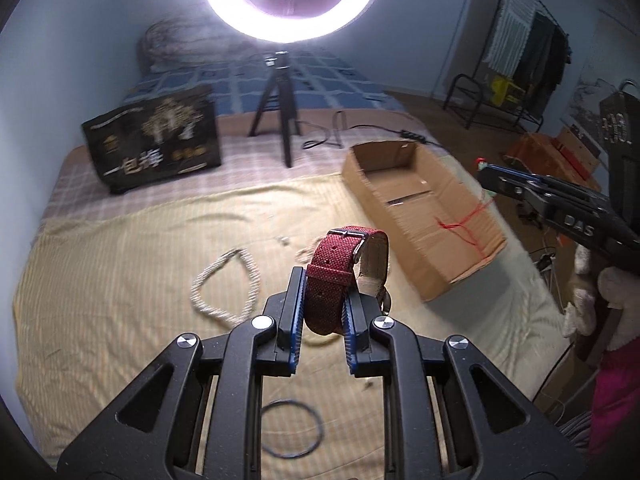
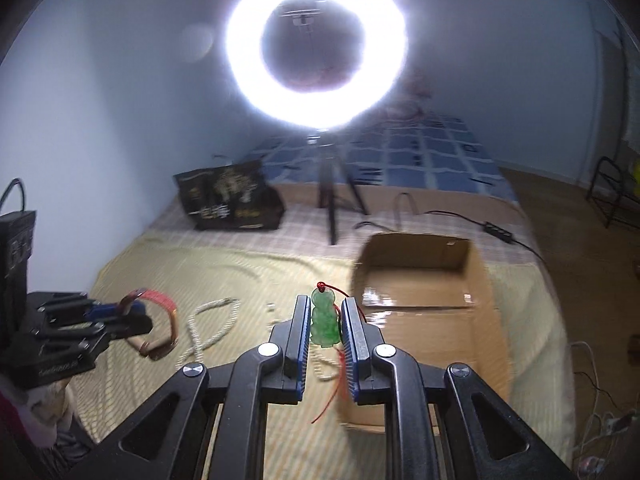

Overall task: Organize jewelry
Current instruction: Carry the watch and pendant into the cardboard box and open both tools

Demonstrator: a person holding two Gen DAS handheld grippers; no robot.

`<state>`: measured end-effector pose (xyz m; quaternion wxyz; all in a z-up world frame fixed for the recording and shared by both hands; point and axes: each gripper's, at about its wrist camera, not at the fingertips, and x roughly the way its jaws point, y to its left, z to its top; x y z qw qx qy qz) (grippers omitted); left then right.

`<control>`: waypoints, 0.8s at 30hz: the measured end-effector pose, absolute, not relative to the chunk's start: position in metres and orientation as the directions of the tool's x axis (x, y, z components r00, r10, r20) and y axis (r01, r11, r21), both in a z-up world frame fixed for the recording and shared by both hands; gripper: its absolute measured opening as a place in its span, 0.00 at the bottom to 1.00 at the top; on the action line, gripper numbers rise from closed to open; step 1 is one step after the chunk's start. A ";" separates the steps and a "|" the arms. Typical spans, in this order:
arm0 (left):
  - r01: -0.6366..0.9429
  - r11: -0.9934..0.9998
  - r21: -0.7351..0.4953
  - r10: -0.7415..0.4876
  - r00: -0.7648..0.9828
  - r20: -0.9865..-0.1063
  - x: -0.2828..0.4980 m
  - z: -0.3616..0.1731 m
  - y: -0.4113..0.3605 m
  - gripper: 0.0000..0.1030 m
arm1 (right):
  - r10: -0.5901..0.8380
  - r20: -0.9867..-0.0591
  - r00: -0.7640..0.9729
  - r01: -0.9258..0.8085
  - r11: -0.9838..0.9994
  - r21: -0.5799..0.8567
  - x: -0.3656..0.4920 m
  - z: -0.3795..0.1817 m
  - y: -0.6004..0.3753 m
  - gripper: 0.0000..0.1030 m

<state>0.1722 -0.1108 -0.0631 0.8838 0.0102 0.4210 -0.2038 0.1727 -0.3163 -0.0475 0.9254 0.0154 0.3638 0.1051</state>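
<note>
- Two grippers carry jewelry: left gripper [image 1: 320,312] clamps a red watch [image 1: 340,276], right gripper [image 2: 326,332] a green pendant [image 2: 325,322].
- Next, likely: release both over the cardboard box [image 2: 486,312] at the bed's right edge.

Cardboard box [image 1: 424,216] on bed, right of rope necklace [image 1: 226,280]; tripod [image 1: 276,116] behind.

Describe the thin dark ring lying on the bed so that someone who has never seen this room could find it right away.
Start at the open cardboard box on the yellow striped sheet, then come toward the near edge, past the pale twisted rope necklace. The thin dark ring lies flat there, below the left hand-held gripper. Unlike the thick, pale necklace, it is a plain black circle.
</note>
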 end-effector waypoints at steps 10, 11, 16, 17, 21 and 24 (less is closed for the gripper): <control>0.436 0.880 -0.186 -0.417 0.524 -0.743 0.184 -0.071 -0.184 0.15 | 0.101 -0.713 0.693 -0.059 0.995 0.084 0.178 -0.065 -0.373 0.13; 0.440 0.878 -0.190 -0.422 0.520 -0.743 0.185 -0.073 -0.190 0.15 | 0.093 -0.718 0.690 -0.047 0.995 0.085 0.178 -0.067 -0.378 0.13; 0.463 0.864 -0.200 -0.441 0.503 -0.743 0.189 -0.082 -0.224 0.15 | 0.077 -0.732 0.677 -0.015 0.996 0.092 0.178 -0.075 -0.395 0.14; 0.465 0.863 -0.198 -0.441 0.500 -0.745 0.190 -0.085 -0.229 0.15 | 0.078 -0.735 0.673 -0.008 0.995 0.098 0.179 -0.076 -0.398 0.14; 0.481 0.855 -0.194 -0.443 0.482 -0.756 0.191 -0.096 -0.249 0.15 | 0.071 -0.741 0.668 0.016 0.994 0.110 0.182 -0.081 -0.409 0.14; 0.487 0.854 -0.185 -0.437 0.477 -0.762 0.192 -0.102 -0.258 0.15 | 0.075 -0.741 0.668 0.028 0.992 0.125 0.183 -0.082 -0.415 0.14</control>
